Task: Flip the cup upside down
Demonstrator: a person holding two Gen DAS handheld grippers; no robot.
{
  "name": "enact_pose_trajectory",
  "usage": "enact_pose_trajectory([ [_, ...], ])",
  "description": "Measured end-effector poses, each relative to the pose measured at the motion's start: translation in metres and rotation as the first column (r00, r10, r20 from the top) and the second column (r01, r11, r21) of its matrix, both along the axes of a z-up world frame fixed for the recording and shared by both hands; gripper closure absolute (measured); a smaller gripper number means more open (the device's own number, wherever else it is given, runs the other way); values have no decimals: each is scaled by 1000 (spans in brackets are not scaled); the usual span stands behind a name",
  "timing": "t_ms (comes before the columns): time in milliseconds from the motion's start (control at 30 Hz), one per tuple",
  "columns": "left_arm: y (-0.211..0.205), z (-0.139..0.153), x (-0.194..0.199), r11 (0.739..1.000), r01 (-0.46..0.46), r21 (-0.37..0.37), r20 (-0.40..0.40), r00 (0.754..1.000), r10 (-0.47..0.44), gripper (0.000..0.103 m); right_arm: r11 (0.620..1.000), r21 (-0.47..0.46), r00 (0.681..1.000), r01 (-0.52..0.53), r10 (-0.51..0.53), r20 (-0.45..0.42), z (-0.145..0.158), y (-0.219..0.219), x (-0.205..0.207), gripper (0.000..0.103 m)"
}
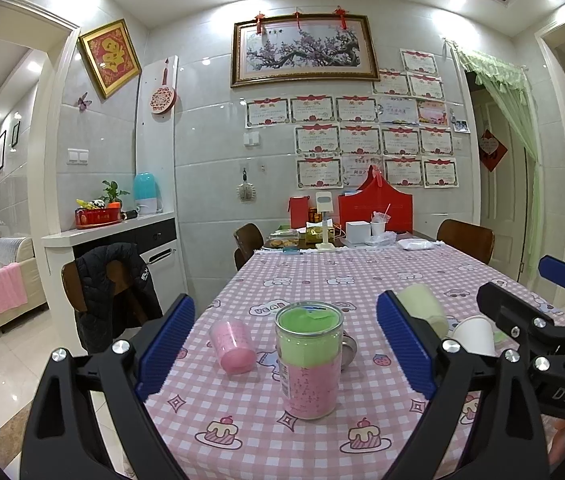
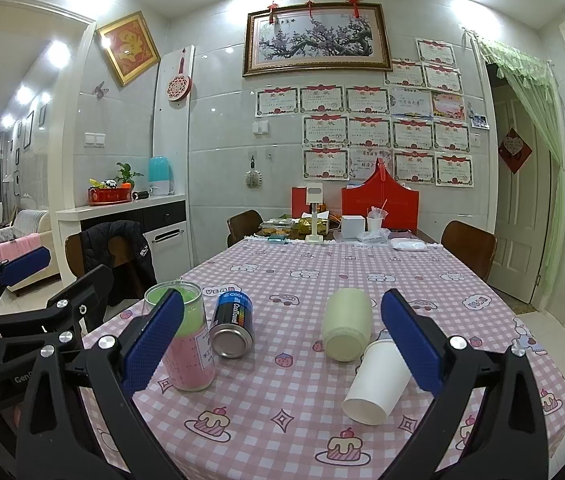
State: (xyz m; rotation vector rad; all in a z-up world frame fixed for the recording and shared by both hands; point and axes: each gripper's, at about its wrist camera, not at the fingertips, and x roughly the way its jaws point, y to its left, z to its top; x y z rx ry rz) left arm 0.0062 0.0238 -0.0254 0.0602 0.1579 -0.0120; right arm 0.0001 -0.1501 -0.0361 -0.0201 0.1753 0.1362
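Three cups lie on their sides on the pink checked tablecloth. A pink cup rests left of an upright clear jar with green and pink contents. A pale green cup has its base towards the right wrist camera. Beside it, a white paper cup lies close to my right finger. My left gripper is open, with the jar standing between its fingers and untouched. My right gripper is open and holds nothing. The pale green cup and paper cup sit partly hidden behind my left gripper's right finger.
A blue battery-shaped can lies beside the jar. Boxes, a red bag and food containers crowd the table's far end. Chairs stand around; one at the left carries a black jacket. The table's left edge drops to tiled floor.
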Motion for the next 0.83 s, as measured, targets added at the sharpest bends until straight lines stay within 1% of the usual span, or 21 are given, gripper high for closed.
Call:
enact_pose_trajectory([
  [633,12,-10,14,1000,-24,-5,-11,1000,24,12,1000,-26,1000,-1,1,-15,-2,14,13,8],
  [833,16,-18,25,1000,-29,1,-41,999,30,12,1000,-31,999,6,-8,-40,-6,18,25,8],
])
